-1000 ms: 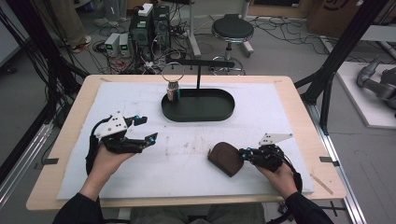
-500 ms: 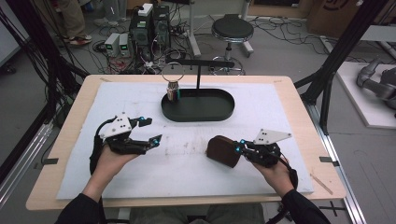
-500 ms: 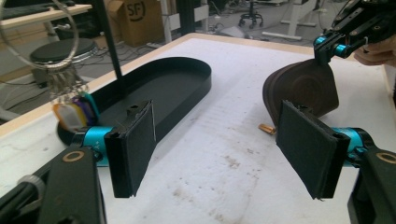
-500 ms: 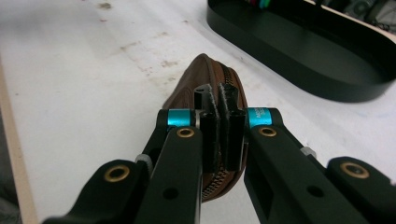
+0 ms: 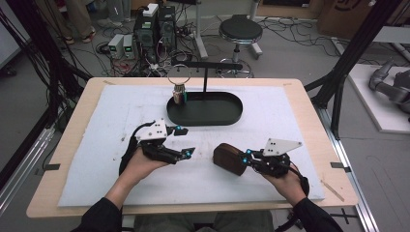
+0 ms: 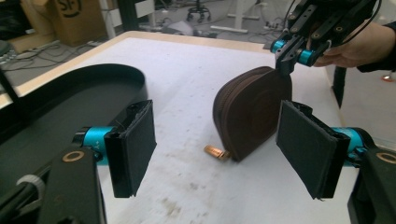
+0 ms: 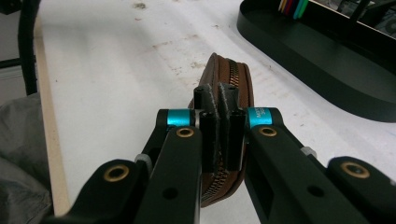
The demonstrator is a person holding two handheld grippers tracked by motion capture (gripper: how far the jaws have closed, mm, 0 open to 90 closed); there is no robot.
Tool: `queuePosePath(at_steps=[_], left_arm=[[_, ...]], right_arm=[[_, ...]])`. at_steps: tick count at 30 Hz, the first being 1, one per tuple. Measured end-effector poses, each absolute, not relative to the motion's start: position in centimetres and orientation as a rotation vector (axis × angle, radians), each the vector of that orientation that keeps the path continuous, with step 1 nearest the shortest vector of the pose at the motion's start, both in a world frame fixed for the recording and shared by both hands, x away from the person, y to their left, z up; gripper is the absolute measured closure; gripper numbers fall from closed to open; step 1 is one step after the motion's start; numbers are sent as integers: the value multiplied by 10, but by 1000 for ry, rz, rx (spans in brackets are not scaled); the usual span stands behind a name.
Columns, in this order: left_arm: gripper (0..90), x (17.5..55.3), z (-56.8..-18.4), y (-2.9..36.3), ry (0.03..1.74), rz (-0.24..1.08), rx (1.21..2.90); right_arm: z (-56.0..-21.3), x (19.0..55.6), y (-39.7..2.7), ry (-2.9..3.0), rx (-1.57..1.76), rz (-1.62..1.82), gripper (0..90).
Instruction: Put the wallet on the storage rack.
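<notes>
The right tool [image 5: 247,157] is clamped on the round brown leather zip pouch [image 5: 229,158], tipped on edge, while the left tool [image 5: 185,141] stands wide apart beside it.

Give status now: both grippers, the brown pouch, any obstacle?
Right gripper shut on pouch edge, pouch upright on mat. Left gripper open, facing pouch. Nothing between them.

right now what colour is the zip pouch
Dark brown, with a coppery zip pull; the pouch shows best in the left gripper view.
</notes>
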State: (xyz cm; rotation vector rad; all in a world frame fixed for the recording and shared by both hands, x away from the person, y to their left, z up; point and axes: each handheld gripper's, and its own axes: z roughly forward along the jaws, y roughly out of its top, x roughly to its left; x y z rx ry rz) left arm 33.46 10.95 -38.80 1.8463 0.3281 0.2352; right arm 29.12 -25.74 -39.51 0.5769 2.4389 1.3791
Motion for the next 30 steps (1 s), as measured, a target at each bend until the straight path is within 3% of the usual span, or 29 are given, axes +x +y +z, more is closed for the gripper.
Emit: queuePosePath(at_steps=[8,21,30], left_arm=[[285,350,-401,81,307,147,1836],[349,376,-425,36,115,19,1897],[490,380,-434,32,65,-5,1937]], right_arm=[[-396,290,-258,2464,547,1392,881],[-396,290,-260,2483,537,1400,874],[-397,292,-260,2492,533,1410,858]])
